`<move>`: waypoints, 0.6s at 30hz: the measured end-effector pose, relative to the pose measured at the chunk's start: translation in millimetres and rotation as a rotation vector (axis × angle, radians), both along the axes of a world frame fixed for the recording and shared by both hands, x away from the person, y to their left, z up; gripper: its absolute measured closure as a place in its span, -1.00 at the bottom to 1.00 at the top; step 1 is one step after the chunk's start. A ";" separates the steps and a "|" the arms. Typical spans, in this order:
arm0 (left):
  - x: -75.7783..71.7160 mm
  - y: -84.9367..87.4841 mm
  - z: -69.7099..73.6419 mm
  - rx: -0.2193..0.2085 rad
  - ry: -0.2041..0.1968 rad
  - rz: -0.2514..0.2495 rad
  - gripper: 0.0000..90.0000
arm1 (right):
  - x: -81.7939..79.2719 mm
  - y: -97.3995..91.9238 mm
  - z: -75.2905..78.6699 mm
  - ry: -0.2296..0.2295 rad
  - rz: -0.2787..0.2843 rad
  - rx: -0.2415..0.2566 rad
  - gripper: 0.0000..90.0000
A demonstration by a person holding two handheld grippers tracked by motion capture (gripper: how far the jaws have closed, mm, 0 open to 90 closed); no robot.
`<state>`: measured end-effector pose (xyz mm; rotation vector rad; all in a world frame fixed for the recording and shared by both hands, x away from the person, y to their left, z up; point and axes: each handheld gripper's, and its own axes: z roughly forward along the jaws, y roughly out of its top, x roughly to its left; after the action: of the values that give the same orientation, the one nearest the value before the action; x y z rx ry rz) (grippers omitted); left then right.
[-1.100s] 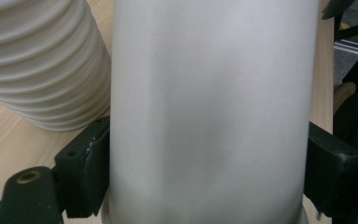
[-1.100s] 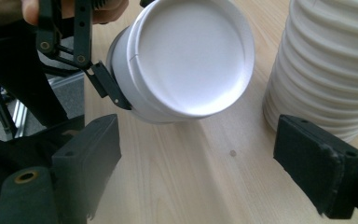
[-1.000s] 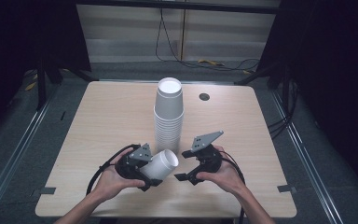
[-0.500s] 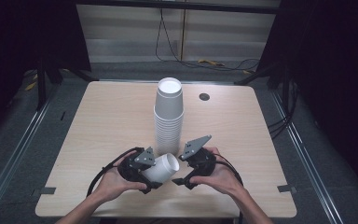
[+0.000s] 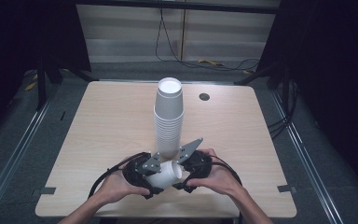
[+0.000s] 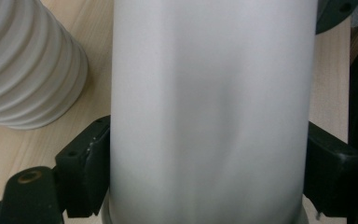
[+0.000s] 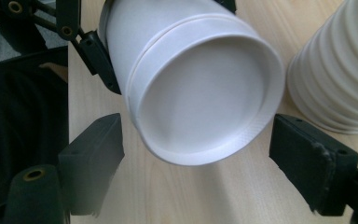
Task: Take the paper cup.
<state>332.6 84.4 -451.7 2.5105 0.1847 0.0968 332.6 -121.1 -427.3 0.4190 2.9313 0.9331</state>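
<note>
A white paper cup (image 5: 165,176) lies on its side above the table's front edge, with my left gripper (image 5: 154,181) shut on it. In the left gripper view the cup (image 6: 209,112) sits squeezed between the black fingers (image 6: 84,172). My right gripper (image 5: 182,175) is open at the cup's closed end. In the right gripper view the cup's recessed base (image 7: 200,88) faces the camera, and the gripper (image 7: 198,168) has its fingers (image 7: 93,158) spread wide to either side of that base, apart from it. A tall stack of upturned white cups (image 5: 168,116) stands just behind both grippers.
The stack (image 7: 340,70) is close beside the right gripper's outer finger (image 7: 312,163) and also near the left gripper (image 6: 28,70). The wooden table (image 5: 98,121) has a round cable hole (image 5: 204,97) at the back right. Dark floor and rails surround it.
The right gripper has moved left and closed the gap to the held cup, so its open jaws now flank the cup's base. The left gripper has shifted slightly right with the cup.
</note>
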 end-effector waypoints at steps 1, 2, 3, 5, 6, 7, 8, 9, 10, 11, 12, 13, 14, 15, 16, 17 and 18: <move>-0.4 -0.6 -0.1 0.003 -0.001 0.005 -0.64 | -0.1 0.5 -0.9 0.002 0.006 -0.004 -0.63; -0.8 -1.2 0.0 0.006 -0.002 -0.002 -0.64 | -0.2 1.1 -1.7 0.005 0.010 -0.005 -0.63; -1.4 -1.8 -0.2 0.010 -0.004 -0.005 -0.64 | 0.1 1.6 -2.3 0.010 0.015 -0.013 -0.64; -2.4 -2.7 -0.1 0.021 -0.005 -0.020 -0.64 | -0.4 3.1 -3.9 0.024 0.011 -0.020 -0.64; -3.1 -3.3 -0.2 0.023 -0.006 -0.024 -0.64 | 0.1 3.7 -4.9 0.027 0.023 -0.023 -0.65; -3.8 -4.0 -0.3 0.023 -0.008 -0.028 -0.64 | 0.0 4.6 -5.6 0.031 0.027 -0.028 -0.65; -4.4 -4.6 -0.1 0.028 -0.010 -0.033 -0.64 | -0.1 5.4 -6.4 0.034 0.031 -0.034 -0.65; -5.3 -5.4 -0.4 0.022 -0.011 -0.035 -0.64 | -0.3 6.3 -7.3 0.039 0.031 -0.034 -0.65; -5.6 -5.9 0.4 0.030 -0.007 -0.043 -0.64 | -0.3 6.8 -7.6 0.042 0.034 -0.038 -0.65; -6.1 -6.7 0.6 0.029 -0.005 -0.048 -0.64 | -0.3 7.3 -7.9 0.043 0.036 -0.037 -0.64; -7.0 -7.6 0.5 0.028 -0.008 -0.047 -0.64 | -0.6 7.8 -7.9 0.040 0.038 -0.036 -0.63; -7.7 -8.2 0.7 0.032 -0.006 -0.048 -0.65 | -0.6 8.1 -8.0 0.038 0.040 -0.031 -0.63; -8.3 -9.1 0.4 0.032 -0.012 -0.050 -0.65 | -1.1 8.5 -7.6 0.042 0.041 -0.030 -0.64; -9.0 -10.0 0.2 0.034 -0.008 -0.054 -0.65 | -1.5 8.9 -7.6 0.044 0.043 -0.029 -0.64; -9.8 -11.0 -0.2 0.031 -0.008 -0.055 -0.65 | -1.8 9.4 -7.8 0.048 0.048 -0.029 -0.64; -10.6 -11.7 -0.5 0.031 -0.009 -0.051 -0.65 | -2.1 9.9 -8.1 0.052 0.050 -0.032 -0.65; -10.4 -12.5 -0.4 0.035 -0.010 -0.055 -0.65 | -2.2 10.5 -8.8 0.055 0.053 -0.032 -0.65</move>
<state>322.2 71.9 -452.1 2.5471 0.1103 0.0911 330.5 -110.6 -436.0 0.3729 3.0167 0.8930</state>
